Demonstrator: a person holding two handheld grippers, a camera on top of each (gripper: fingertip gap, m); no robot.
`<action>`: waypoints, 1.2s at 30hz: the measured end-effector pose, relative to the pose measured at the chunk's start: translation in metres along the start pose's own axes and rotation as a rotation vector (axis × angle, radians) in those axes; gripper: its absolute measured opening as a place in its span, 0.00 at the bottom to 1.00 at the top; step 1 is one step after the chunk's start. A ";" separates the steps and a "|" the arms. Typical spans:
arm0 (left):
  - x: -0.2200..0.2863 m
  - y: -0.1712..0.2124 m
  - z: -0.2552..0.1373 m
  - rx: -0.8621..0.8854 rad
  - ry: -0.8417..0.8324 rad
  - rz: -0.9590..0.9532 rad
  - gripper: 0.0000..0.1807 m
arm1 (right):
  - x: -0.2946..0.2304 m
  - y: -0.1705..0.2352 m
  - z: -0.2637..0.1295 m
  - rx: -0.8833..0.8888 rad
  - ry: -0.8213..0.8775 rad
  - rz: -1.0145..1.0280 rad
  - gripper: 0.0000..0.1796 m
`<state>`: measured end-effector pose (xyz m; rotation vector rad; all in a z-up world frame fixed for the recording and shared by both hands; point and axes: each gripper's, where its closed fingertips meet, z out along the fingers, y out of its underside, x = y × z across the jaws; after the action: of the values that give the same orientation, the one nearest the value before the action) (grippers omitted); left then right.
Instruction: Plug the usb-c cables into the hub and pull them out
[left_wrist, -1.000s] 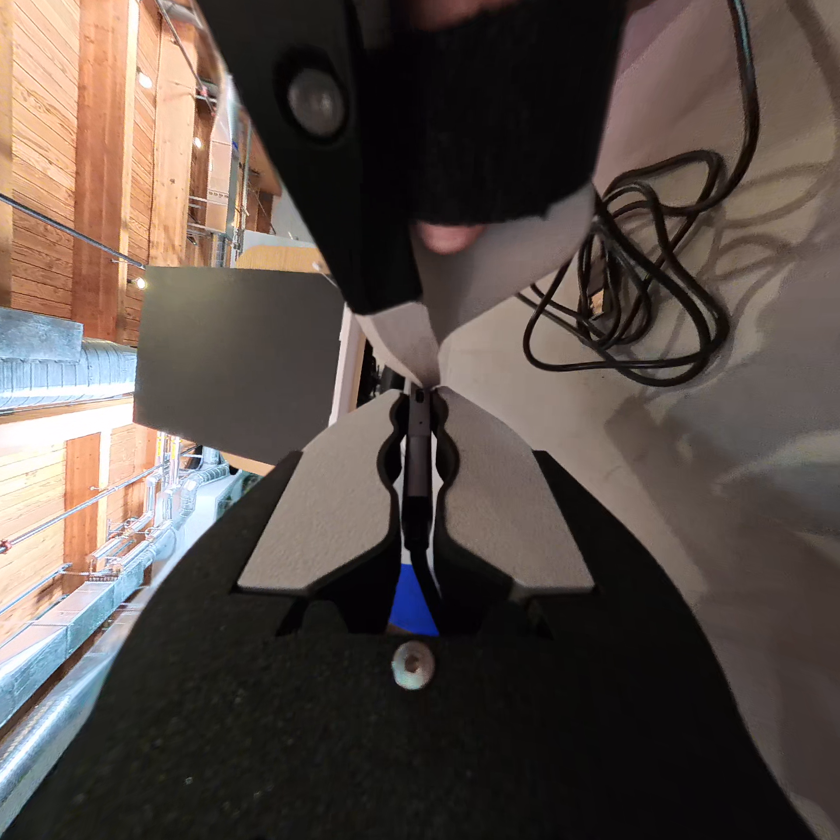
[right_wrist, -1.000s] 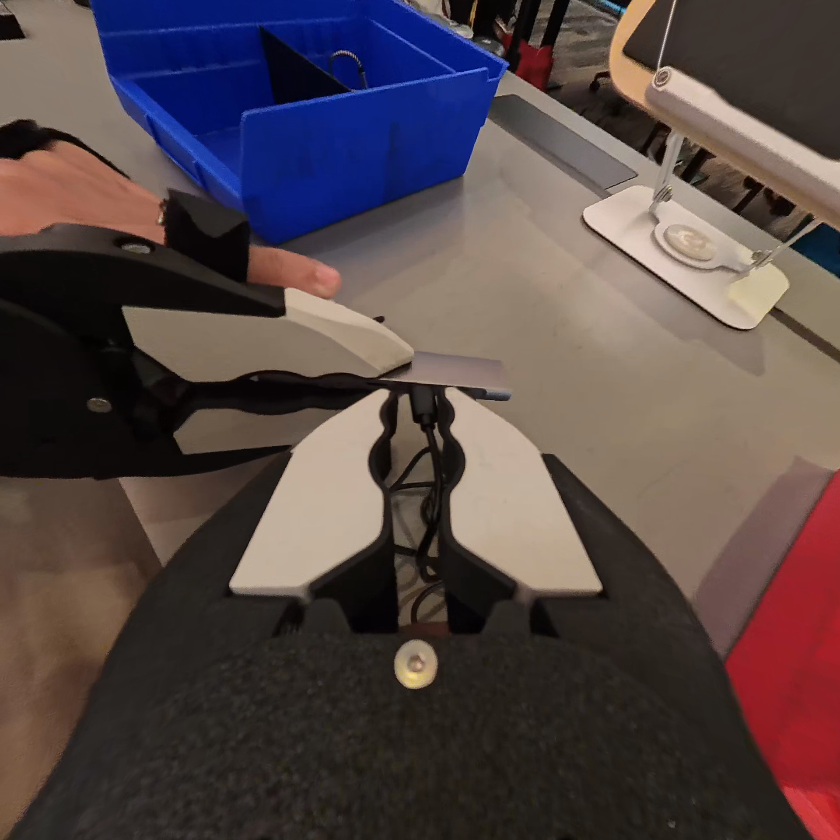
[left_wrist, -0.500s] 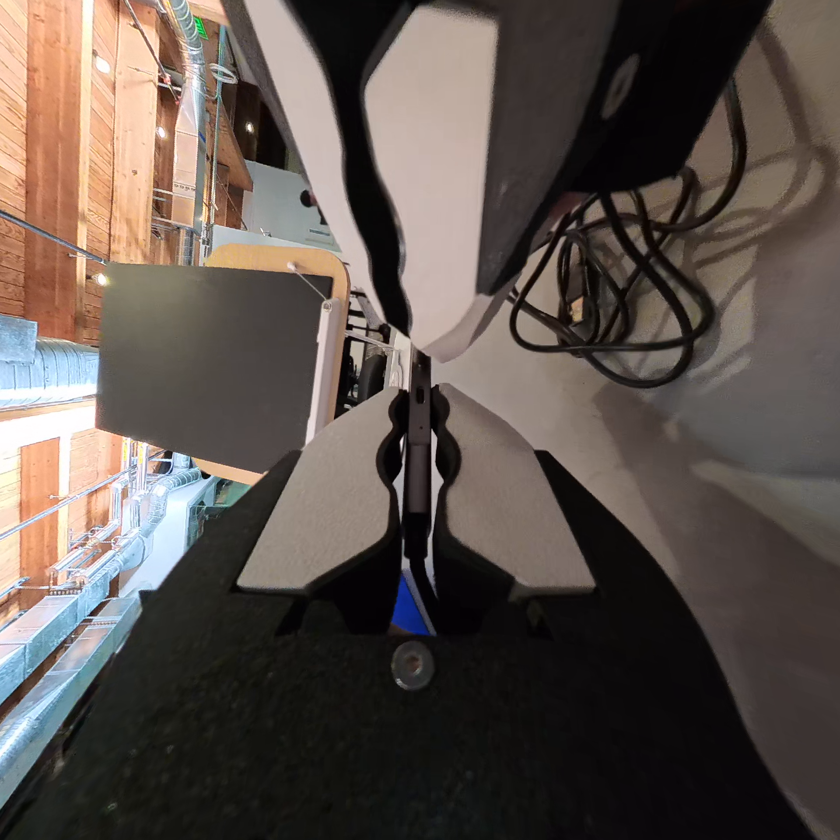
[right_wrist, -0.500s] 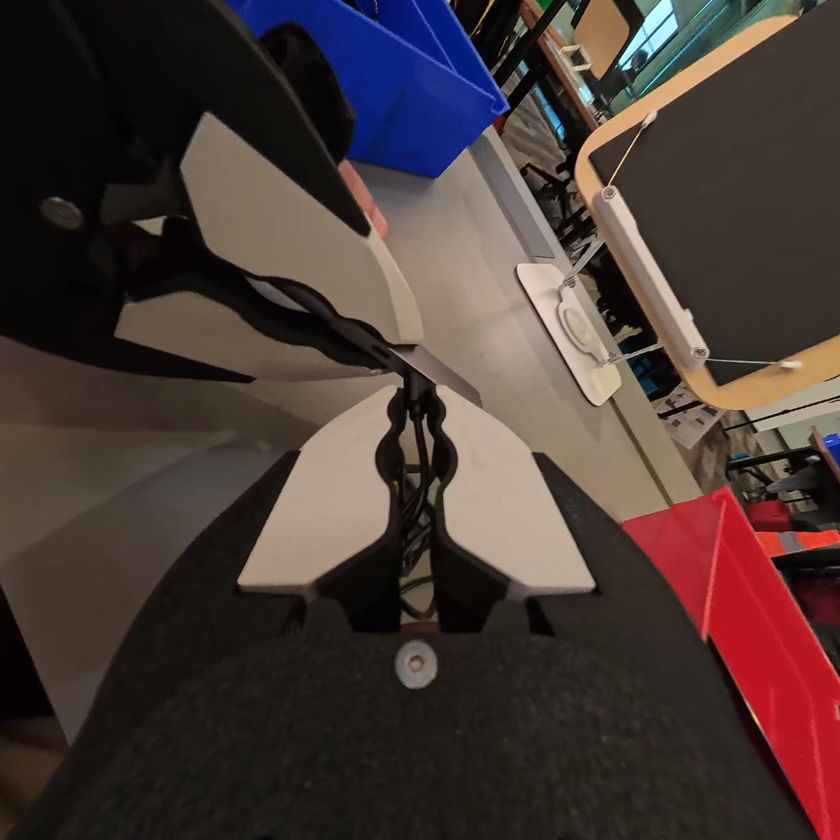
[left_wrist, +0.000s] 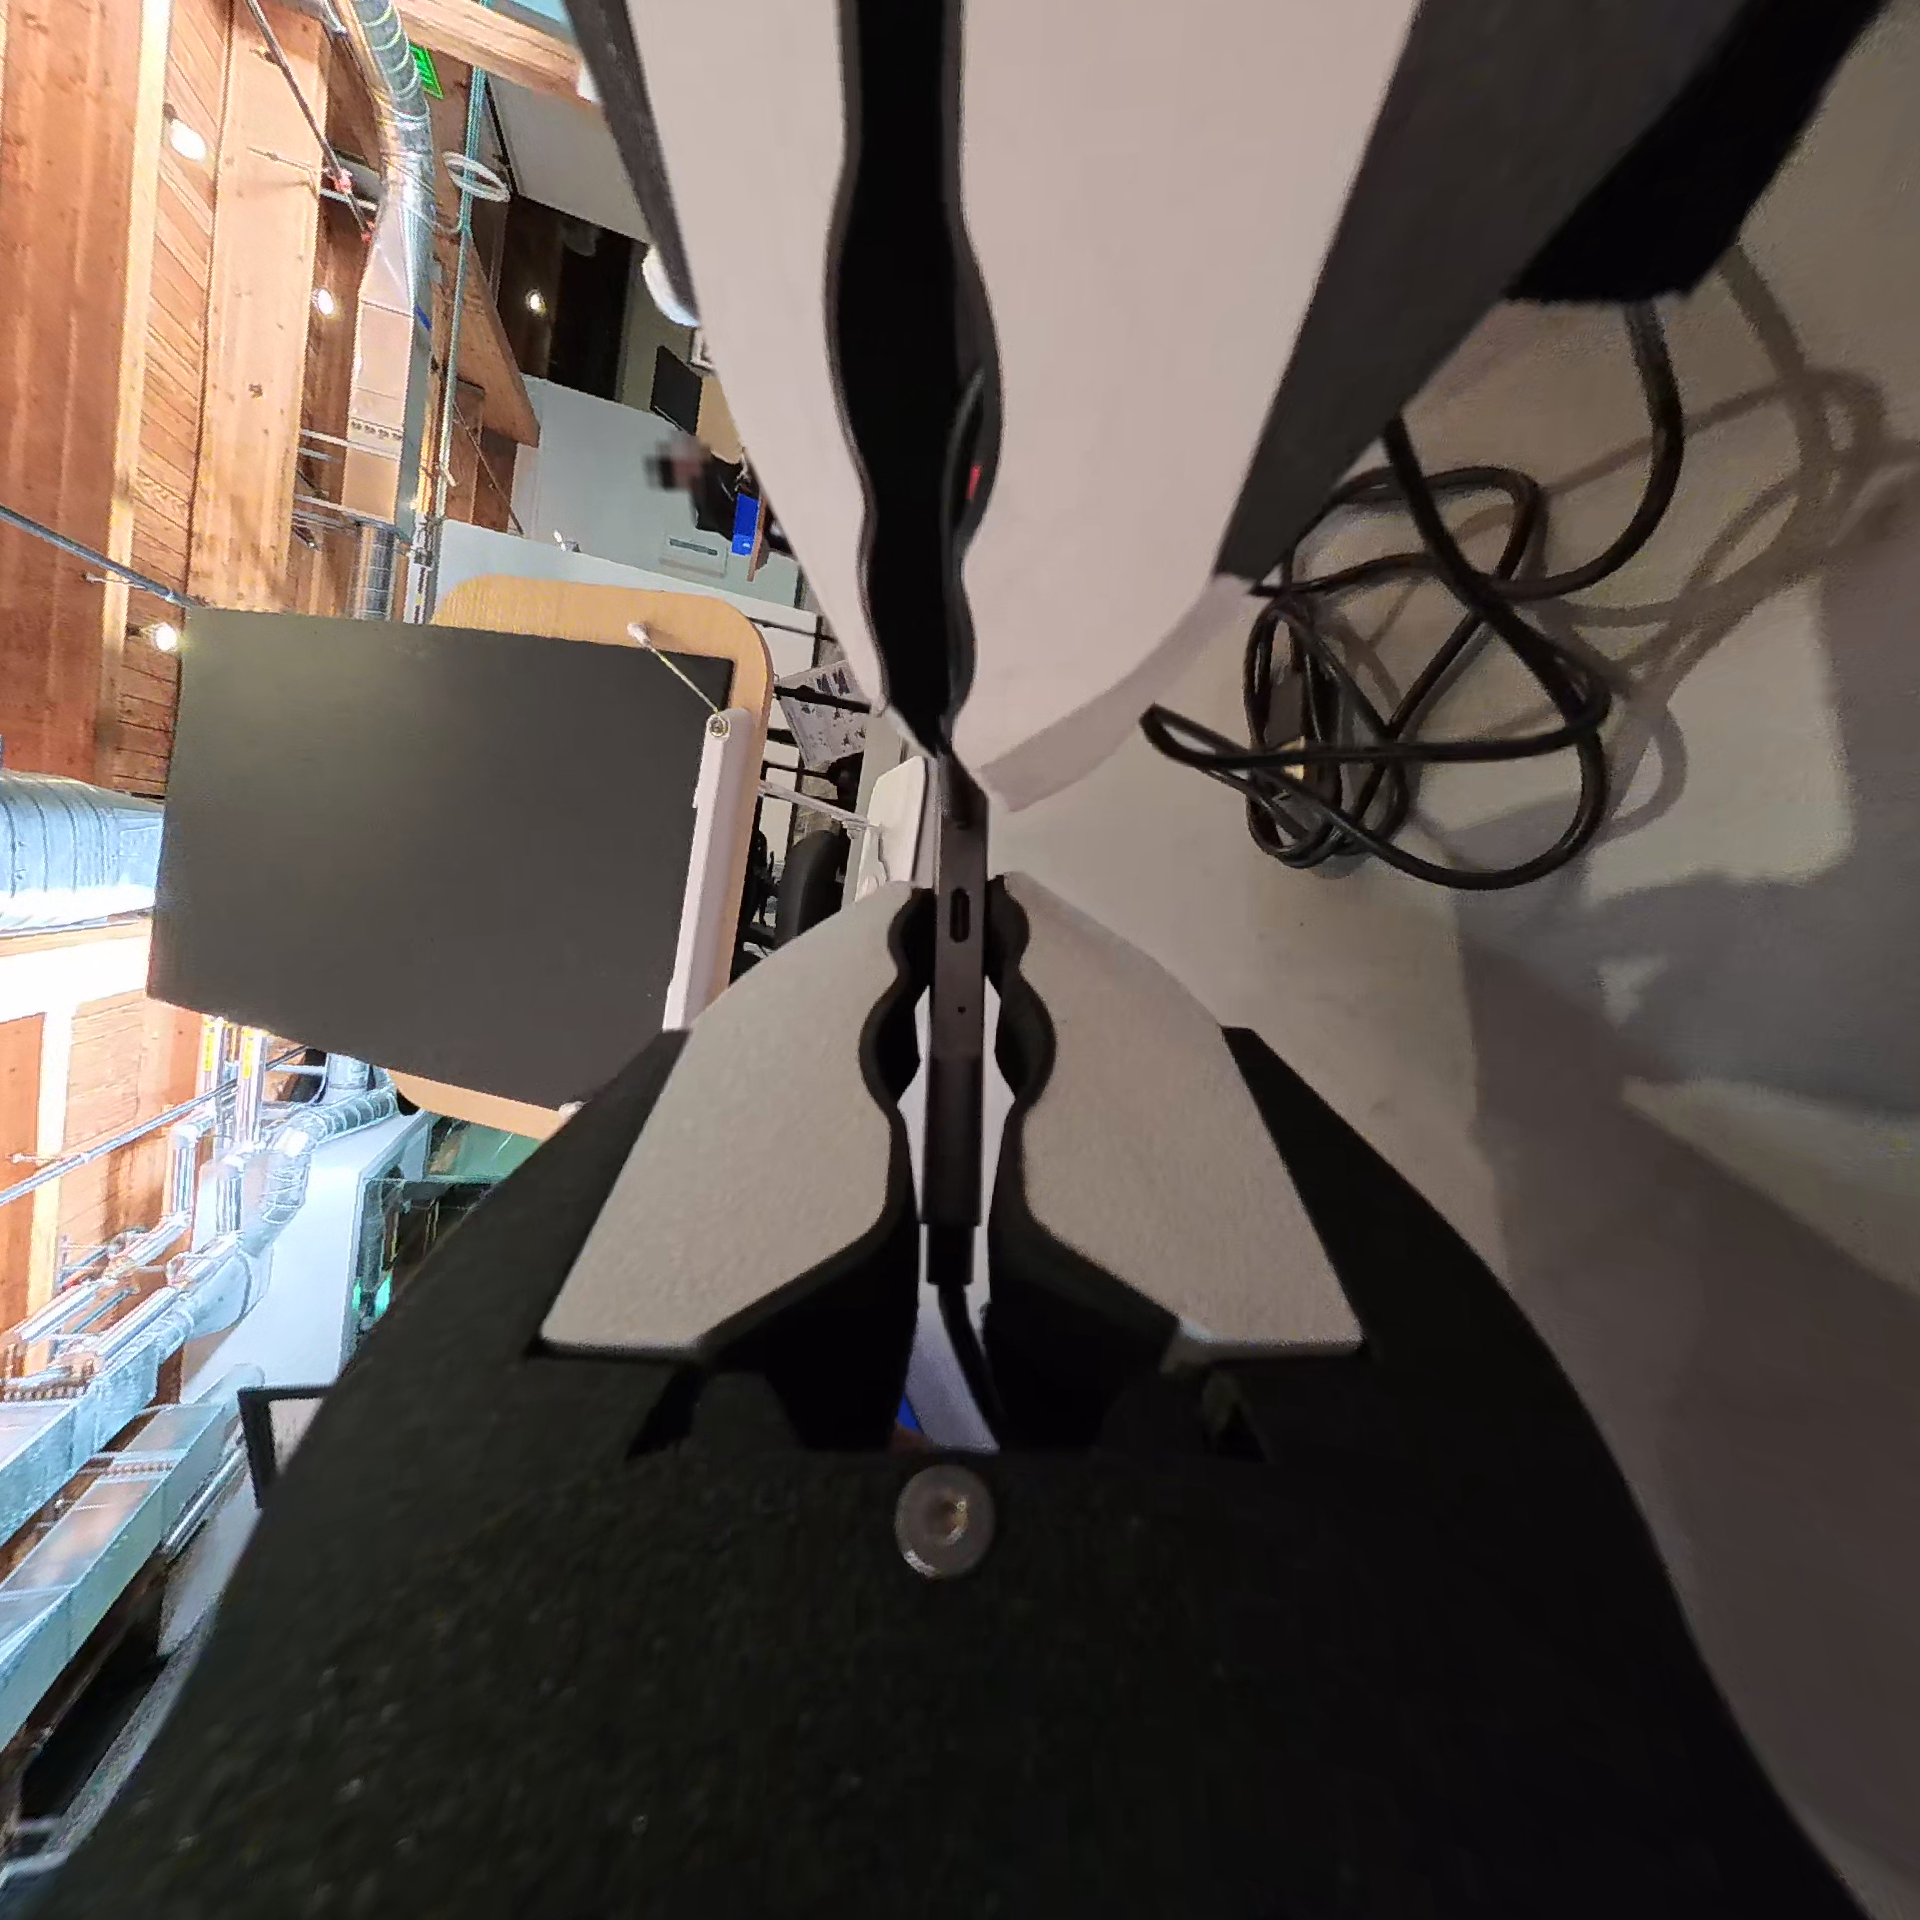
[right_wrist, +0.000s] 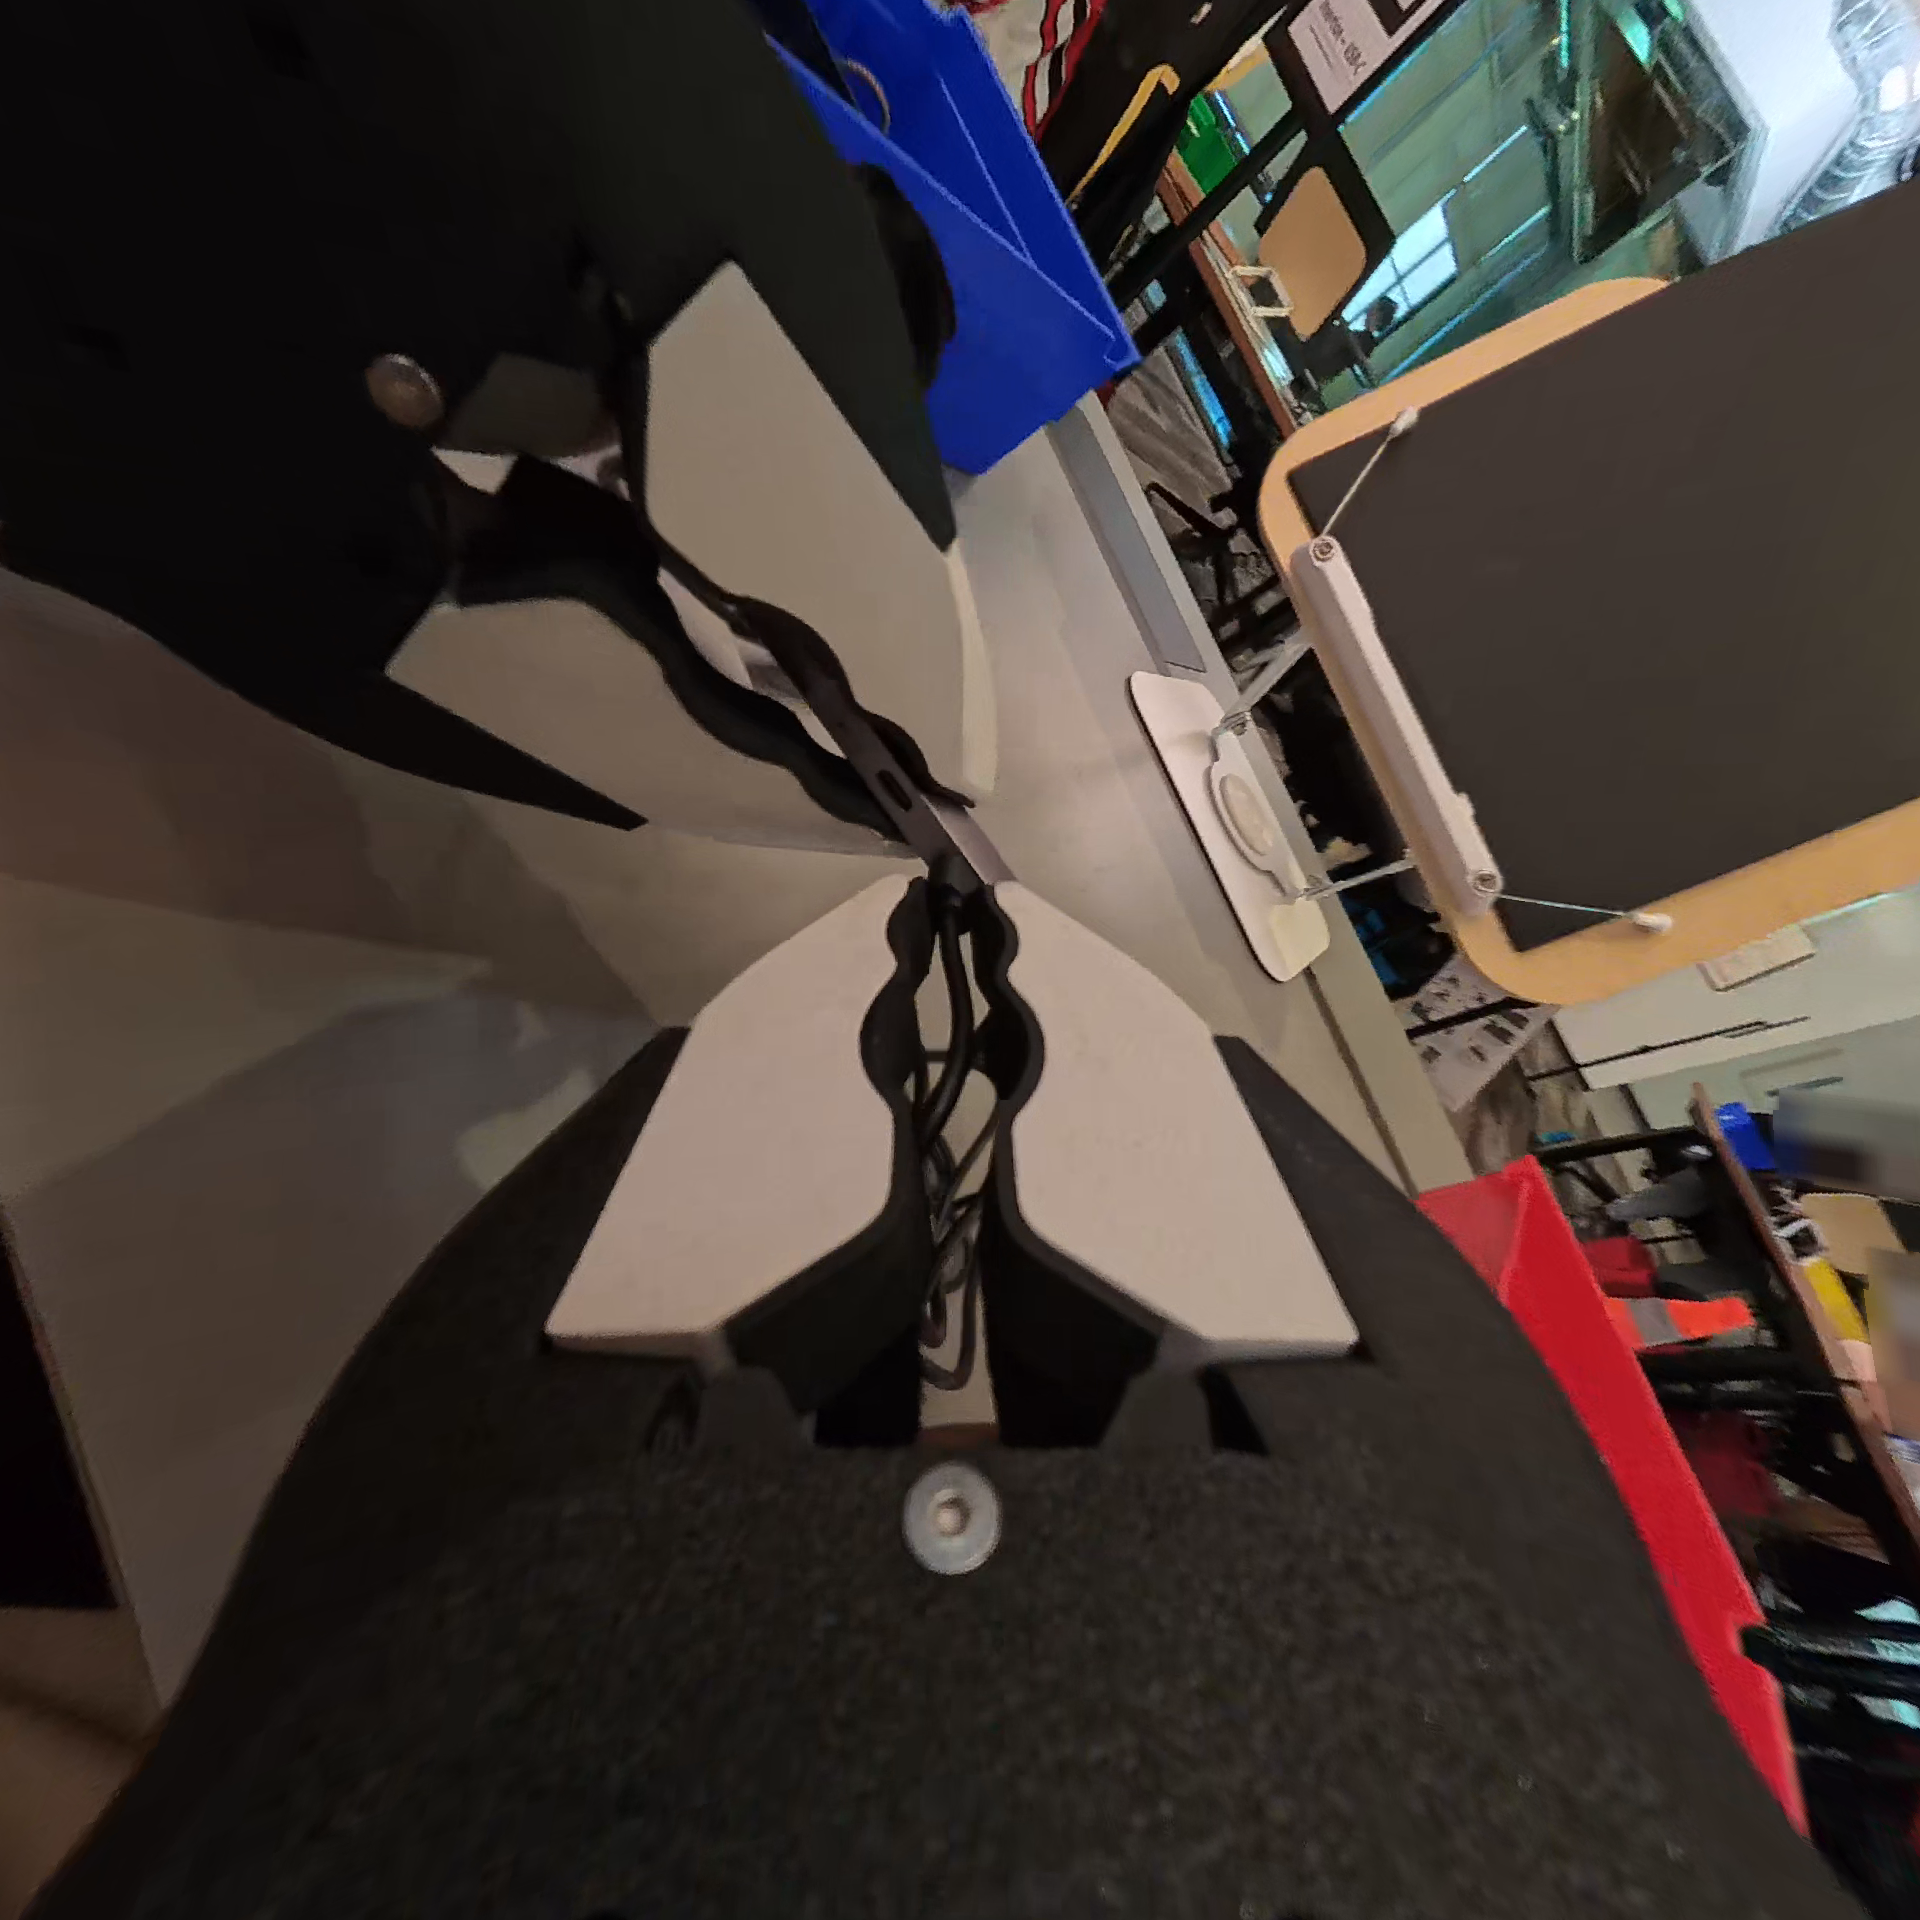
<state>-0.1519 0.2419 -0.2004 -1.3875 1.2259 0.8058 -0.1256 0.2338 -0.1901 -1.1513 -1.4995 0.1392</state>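
Grey tabletop (right_wrist: 1049, 717) filled the scene, tilted steeply in both views. On its far part sat a blue bin (right_wrist: 997, 270), and at the right edge a red bin (right_wrist: 1621, 1382). A dark board with a pale wooden rim (right_wrist: 1621, 623) stood on a white stand just beyond the table. A loose tangle of black cable (left_wrist: 1434, 707) lay on the table, well apart from both tools. The left gripper (left_wrist: 958, 904) was clamped on the slim dark hub (left_wrist: 960, 977), held edge-on with an empty port facing its camera. The right gripper (right_wrist: 954, 894) was closed on the usb-c cable (right_wrist: 951, 997) just behind its plug, which met the hub's edge; whether it was fully seated could not be told.
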 end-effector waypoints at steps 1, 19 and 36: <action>0.004 0.000 -0.001 0.016 0.023 0.016 0.05 | -0.003 0.001 0.002 0.005 -0.032 0.028 0.05; -0.006 0.001 -0.004 -0.137 -0.093 0.005 0.05 | 0.004 -0.006 0.006 -0.021 -0.014 0.704 0.06; -0.007 -0.002 -0.005 -0.166 -0.102 -0.031 0.05 | 0.005 -0.004 -0.005 -0.011 0.049 0.707 0.05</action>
<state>-0.1526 0.2384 -0.1922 -1.4756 1.0759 0.9630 -0.1231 0.2329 -0.1821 -1.6400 -0.9938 0.5769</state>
